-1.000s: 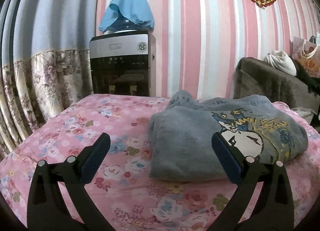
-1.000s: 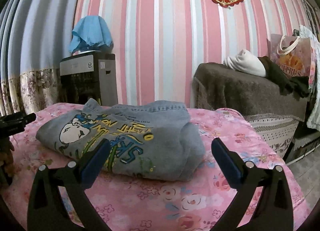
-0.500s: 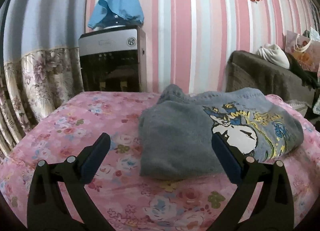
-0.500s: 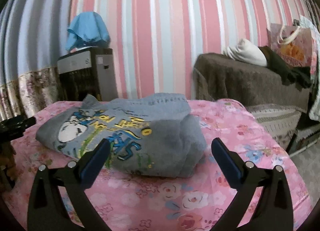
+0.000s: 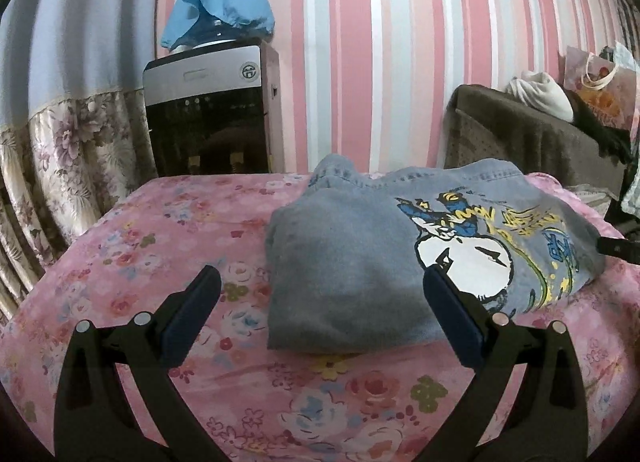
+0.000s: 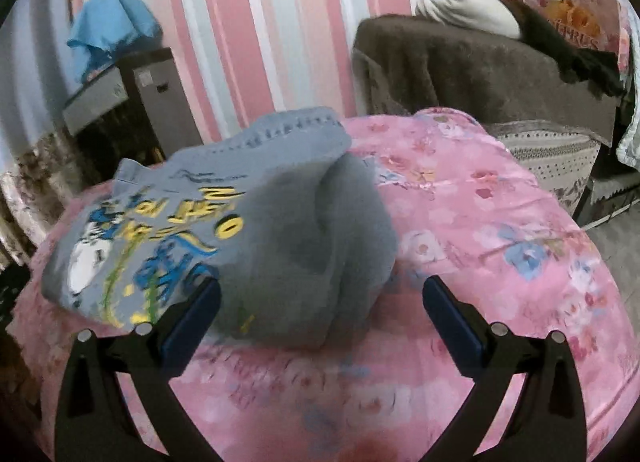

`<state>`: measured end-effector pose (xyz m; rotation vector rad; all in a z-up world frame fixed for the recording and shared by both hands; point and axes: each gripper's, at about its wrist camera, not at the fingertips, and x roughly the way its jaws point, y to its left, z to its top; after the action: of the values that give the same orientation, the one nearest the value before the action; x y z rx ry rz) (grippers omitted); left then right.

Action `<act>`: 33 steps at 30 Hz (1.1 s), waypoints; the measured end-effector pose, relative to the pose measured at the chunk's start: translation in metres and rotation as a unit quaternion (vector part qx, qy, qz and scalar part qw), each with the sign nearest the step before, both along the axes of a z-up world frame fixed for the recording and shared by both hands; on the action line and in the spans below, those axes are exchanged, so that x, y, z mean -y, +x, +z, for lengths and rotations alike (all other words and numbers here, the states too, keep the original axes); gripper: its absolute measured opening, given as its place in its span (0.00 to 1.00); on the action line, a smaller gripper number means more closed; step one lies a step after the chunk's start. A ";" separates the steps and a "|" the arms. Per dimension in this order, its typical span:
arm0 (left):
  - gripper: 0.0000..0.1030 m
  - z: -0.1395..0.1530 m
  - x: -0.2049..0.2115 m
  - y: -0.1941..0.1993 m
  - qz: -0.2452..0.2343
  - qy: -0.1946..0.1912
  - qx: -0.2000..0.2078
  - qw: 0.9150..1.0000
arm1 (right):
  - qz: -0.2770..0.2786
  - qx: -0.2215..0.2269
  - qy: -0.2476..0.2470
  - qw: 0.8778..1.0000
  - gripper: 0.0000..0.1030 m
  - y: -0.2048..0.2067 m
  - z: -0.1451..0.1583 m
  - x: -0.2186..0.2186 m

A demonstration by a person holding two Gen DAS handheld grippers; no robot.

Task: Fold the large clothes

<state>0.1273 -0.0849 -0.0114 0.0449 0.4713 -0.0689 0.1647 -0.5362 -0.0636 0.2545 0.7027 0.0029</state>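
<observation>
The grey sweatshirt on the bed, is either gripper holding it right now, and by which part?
Nothing is held. The left gripper and right gripper are both open, short of the folded grey sweatshirt.

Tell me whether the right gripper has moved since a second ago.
Yes. The right gripper has tilted downward and edged closer: the striped wall fills less of its view, and the folded grey sweatshirt looms larger.

Bare pink bedspread (image 5: 168,246) left of folded grey sweatshirt (image 5: 360,254): passable. Right side (image 6: 500,230) likewise bare. Water dispenser (image 5: 212,118) blocks behind.
</observation>
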 end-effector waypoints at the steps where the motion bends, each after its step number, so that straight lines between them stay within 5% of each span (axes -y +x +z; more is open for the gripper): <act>1: 0.97 0.000 0.000 0.000 0.000 -0.001 -0.001 1.000 | 0.009 -0.021 0.017 1.000 0.98 0.013 -0.006 0.002; 7: 0.97 0.001 0.003 0.003 -0.018 -0.005 -0.007 1.000 | 0.083 -0.076 0.038 0.993 0.99 0.047 -0.022 -0.016; 11: 0.97 0.012 0.019 0.022 -0.029 -0.045 -0.034 0.998 | 0.096 -0.072 0.050 0.992 0.98 0.055 -0.023 -0.015; 13: 0.97 0.021 0.043 0.035 -0.035 -0.030 -0.044 0.998 | 0.099 -0.059 0.058 0.992 0.89 0.051 -0.020 -0.015; 15: 0.97 0.024 0.065 0.044 -0.041 -0.017 -0.049 0.998 | 0.079 -0.040 0.075 0.993 0.52 0.046 -0.014 -0.006; 17: 0.97 0.021 0.089 0.055 -0.048 -0.006 -0.061 0.997 | 0.073 -0.038 0.121 0.989 0.39 0.043 -0.016 0.010; 23: 0.97 -0.028 0.144 0.104 -0.029 0.011 -0.180 0.983 | 0.087 -0.028 0.149 0.985 0.26 0.045 -0.015 0.017; 26: 0.97 -0.043 0.156 0.110 -0.012 0.045 -0.186 0.981 | 0.091 -0.003 0.144 0.985 0.20 0.040 0.000 0.018; 33: 0.97 -0.045 0.154 0.115 -0.018 0.039 -0.196 0.980 | 0.131 0.053 0.122 0.982 0.16 0.047 0.064 -0.027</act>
<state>0.2423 -0.2385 -0.0569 0.1183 0.8668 -0.0949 0.2113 -0.5093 0.0008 0.3930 0.6251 0.3531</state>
